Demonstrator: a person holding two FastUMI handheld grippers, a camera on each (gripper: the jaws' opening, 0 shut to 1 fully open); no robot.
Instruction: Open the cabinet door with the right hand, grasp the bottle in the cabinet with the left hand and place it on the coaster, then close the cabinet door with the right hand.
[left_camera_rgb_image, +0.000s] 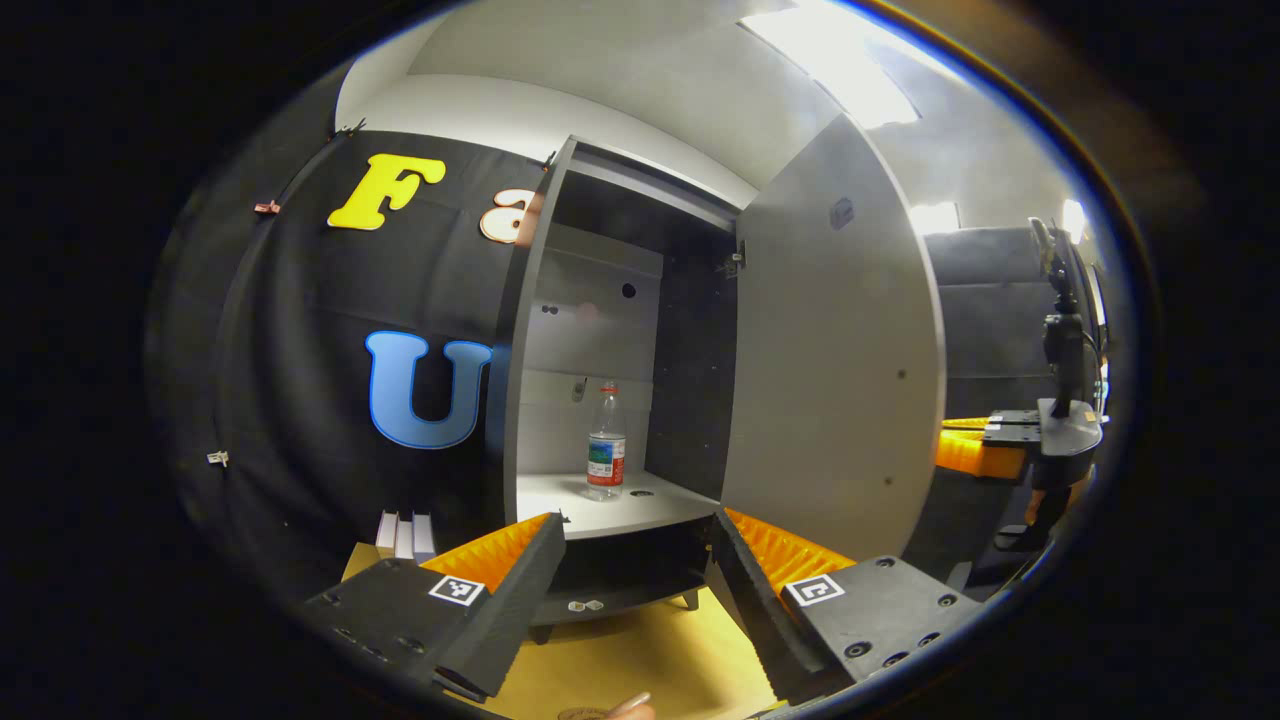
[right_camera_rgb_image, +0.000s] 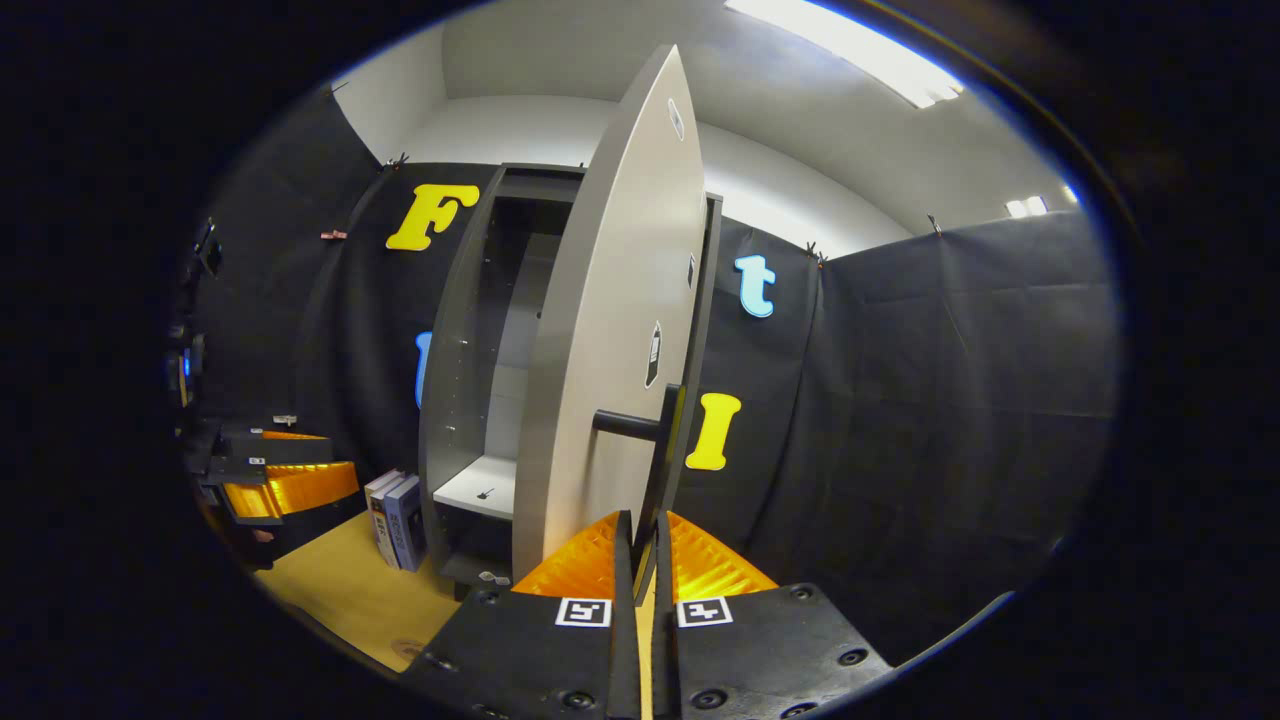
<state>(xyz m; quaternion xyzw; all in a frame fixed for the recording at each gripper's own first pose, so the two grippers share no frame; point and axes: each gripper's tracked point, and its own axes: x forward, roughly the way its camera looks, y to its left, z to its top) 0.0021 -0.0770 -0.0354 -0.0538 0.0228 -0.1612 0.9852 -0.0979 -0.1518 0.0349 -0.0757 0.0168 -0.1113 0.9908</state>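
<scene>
The grey cabinet (left_camera_rgb_image: 540, 330) stands with its door (left_camera_rgb_image: 830, 350) swung wide to the right. A clear plastic bottle (left_camera_rgb_image: 606, 442) with a red cap and a red label stands upright on the white shelf (left_camera_rgb_image: 610, 510) inside. My left gripper (left_camera_rgb_image: 640, 535) is open in front of the shelf, short of the bottle, which lies between its fingers' line. In the right gripper view, my right gripper (right_camera_rgb_image: 645, 530) is shut on the lower end of the black door handle (right_camera_rgb_image: 662, 440) of the door (right_camera_rgb_image: 610, 330). A round coaster (left_camera_rgb_image: 585, 713) peeks in at the bottom edge.
Several books (right_camera_rgb_image: 395, 520) stand upright on the yellow tabletop (right_camera_rgb_image: 340, 590) left of the cabinet. The right gripper (left_camera_rgb_image: 1000, 445) shows beyond the door's edge, the left gripper (right_camera_rgb_image: 275, 480) far left. A lower compartment (left_camera_rgb_image: 620, 575) sits under the shelf. A fingertip (left_camera_rgb_image: 630, 705) shows low down.
</scene>
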